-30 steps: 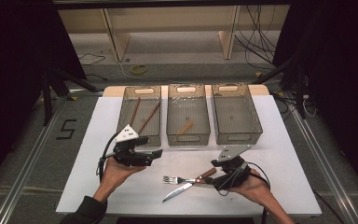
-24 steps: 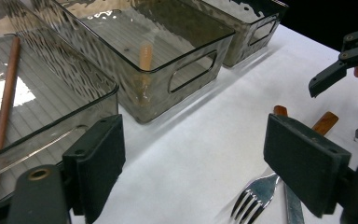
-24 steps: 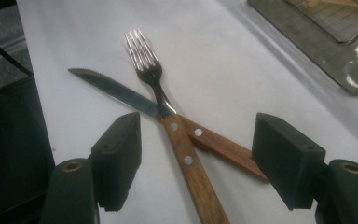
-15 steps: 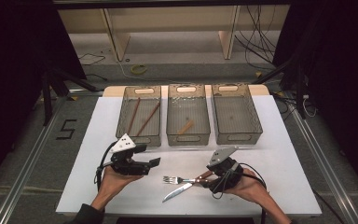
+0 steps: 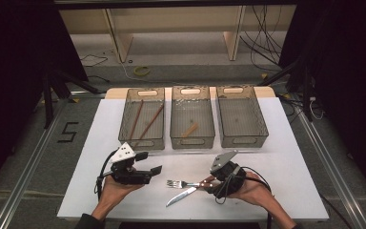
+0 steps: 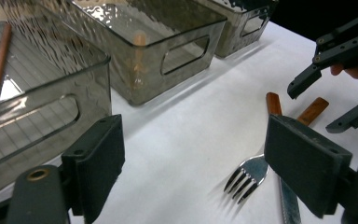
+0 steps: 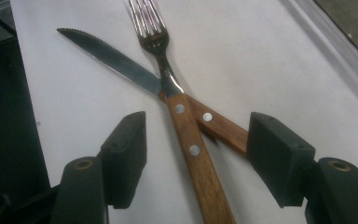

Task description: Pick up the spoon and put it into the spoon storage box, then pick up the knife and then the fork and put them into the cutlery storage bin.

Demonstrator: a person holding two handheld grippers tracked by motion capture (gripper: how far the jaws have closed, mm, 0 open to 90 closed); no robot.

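A fork (image 5: 180, 183) and a serrated knife (image 5: 181, 195), both with wooden handles, lie crossed on the white table near its front edge. In the right gripper view the fork handle (image 7: 193, 149) rests on top of the knife handle (image 7: 219, 128). My right gripper (image 5: 209, 183) (image 7: 196, 154) straddles both handles; its jaws have just been closing, but the pads stand clear of the wood. My left gripper (image 5: 150, 162) (image 6: 191, 158) hovers open and empty left of the fork tines (image 6: 242, 179).
Three smoky clear bins stand in a row behind. The left bin (image 5: 124, 131) holds two long wooden sticks (image 5: 142, 119), the middle bin (image 5: 174, 126) a short wooden piece (image 5: 189, 130), and the right bin (image 5: 262, 126) shows nothing inside. Bare white table lies around the cutlery.
My left gripper has dropped back toward the table's front edge. The right gripper has barely shifted and stays over the crossed handles.
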